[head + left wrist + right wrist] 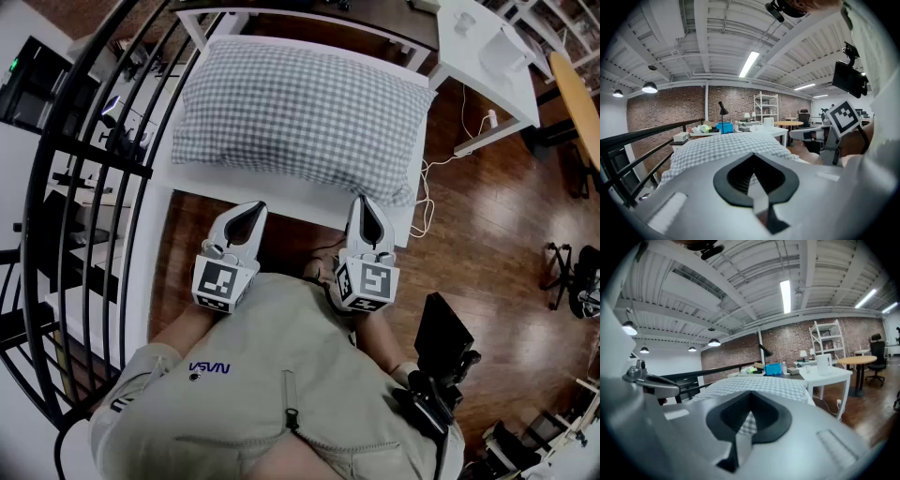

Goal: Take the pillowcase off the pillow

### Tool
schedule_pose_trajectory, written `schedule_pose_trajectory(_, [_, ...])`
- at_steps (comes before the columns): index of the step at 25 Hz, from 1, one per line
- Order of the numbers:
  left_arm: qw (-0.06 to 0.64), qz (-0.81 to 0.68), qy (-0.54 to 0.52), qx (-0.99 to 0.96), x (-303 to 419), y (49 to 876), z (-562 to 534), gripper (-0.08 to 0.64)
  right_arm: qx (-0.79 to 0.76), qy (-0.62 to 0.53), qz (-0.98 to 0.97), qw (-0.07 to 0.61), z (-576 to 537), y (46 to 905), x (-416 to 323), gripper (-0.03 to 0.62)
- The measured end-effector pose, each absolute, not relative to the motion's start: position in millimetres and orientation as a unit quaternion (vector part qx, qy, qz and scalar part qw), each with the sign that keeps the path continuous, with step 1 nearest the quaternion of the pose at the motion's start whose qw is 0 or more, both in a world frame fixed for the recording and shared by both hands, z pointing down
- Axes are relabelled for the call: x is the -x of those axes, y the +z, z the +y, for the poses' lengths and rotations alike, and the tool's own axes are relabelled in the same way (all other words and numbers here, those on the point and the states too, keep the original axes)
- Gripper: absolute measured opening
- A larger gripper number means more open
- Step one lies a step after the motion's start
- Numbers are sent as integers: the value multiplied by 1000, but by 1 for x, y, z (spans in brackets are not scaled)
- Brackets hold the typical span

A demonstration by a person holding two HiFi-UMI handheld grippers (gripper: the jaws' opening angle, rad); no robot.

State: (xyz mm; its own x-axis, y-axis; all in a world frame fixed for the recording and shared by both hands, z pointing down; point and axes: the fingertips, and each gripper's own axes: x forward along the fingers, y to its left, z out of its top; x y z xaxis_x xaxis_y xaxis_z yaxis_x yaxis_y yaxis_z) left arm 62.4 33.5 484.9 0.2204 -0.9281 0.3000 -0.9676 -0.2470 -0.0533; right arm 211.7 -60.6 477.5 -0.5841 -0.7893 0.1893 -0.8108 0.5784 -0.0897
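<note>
The head camera sits above the person and looks steeply down, close over the left gripper [251, 208] and right gripper [364, 202]. The checked pillow [300, 112] lies just beyond them on its white surface [300, 197]. Each gripper camera rides low behind its own fingers and faces nearly level across the pillow toward the brick wall [670, 105]. All three views share the pillow. Both gripper views share the wall, the shelving [765, 105] and the white side table [825, 373].

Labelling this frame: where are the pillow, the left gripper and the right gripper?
pillow [300, 103], head view, middle of checked top
left gripper [259, 204], head view, between closed fingertips
right gripper [362, 200], head view, between closed fingertips
</note>
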Motion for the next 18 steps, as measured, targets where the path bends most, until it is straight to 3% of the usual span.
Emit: schedule_pose_trajectory(18, [81, -642, 111, -754, 220, 506, -50, 0, -414, -12, -903, 110, -113, 438, 63, 3])
